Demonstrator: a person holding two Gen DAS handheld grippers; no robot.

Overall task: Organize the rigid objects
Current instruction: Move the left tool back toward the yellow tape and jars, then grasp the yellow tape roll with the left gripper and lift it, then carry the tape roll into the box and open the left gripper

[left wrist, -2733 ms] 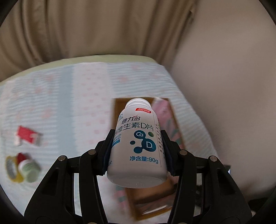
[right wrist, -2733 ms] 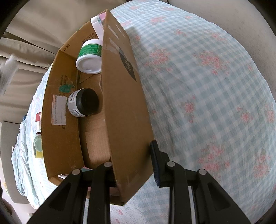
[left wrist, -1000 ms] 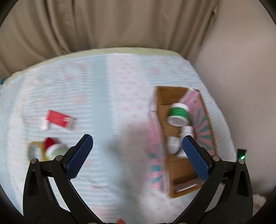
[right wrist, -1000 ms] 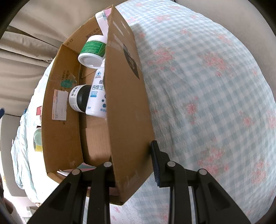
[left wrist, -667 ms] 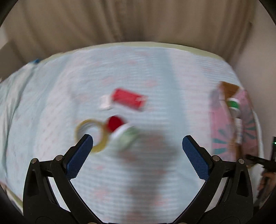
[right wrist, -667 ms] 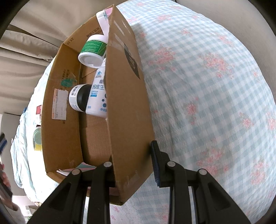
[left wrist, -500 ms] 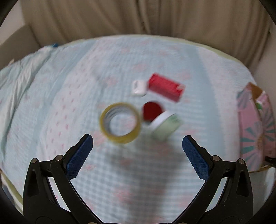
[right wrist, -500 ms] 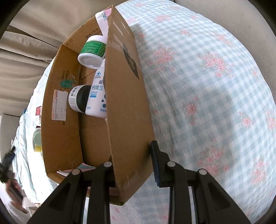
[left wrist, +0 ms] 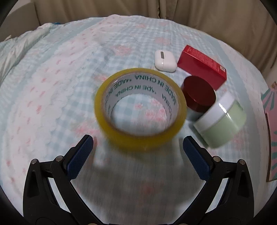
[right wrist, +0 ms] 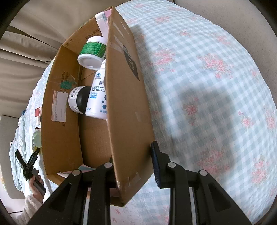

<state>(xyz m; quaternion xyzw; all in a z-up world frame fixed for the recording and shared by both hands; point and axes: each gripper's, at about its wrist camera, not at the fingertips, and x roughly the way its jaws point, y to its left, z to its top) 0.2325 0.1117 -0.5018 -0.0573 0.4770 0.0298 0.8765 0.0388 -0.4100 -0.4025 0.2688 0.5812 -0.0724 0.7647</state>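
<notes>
A yellow tape roll [left wrist: 141, 110] lies flat on the checked bedspread just ahead of my left gripper [left wrist: 137, 147], which is open and empty. Right of the roll are a dark red round jar [left wrist: 199, 94], a pale green jar with a white lid [left wrist: 219, 121], a red box [left wrist: 201, 64] and a white earbud case [left wrist: 164, 60]. My right gripper [right wrist: 133, 164] is shut on the side wall of the cardboard box [right wrist: 60, 103]. Inside the box lie a white bottle with blue print [right wrist: 97, 98], a black-lidded jar [right wrist: 77, 102] and a green-labelled jar [right wrist: 92, 52].
The box's pink-patterned flap [left wrist: 271, 121] shows at the right edge of the left wrist view. In the right wrist view a hand in a white sleeve [right wrist: 32, 199] holds the left gripper [right wrist: 27, 154] left of the box. Beige curtains [left wrist: 138, 10] hang behind the bed.
The left gripper, holding the white bottle in the oldest frame, is now open and empty and has swung left and down to the tape roll. The bottle lies in the box. The right gripper stayed put.
</notes>
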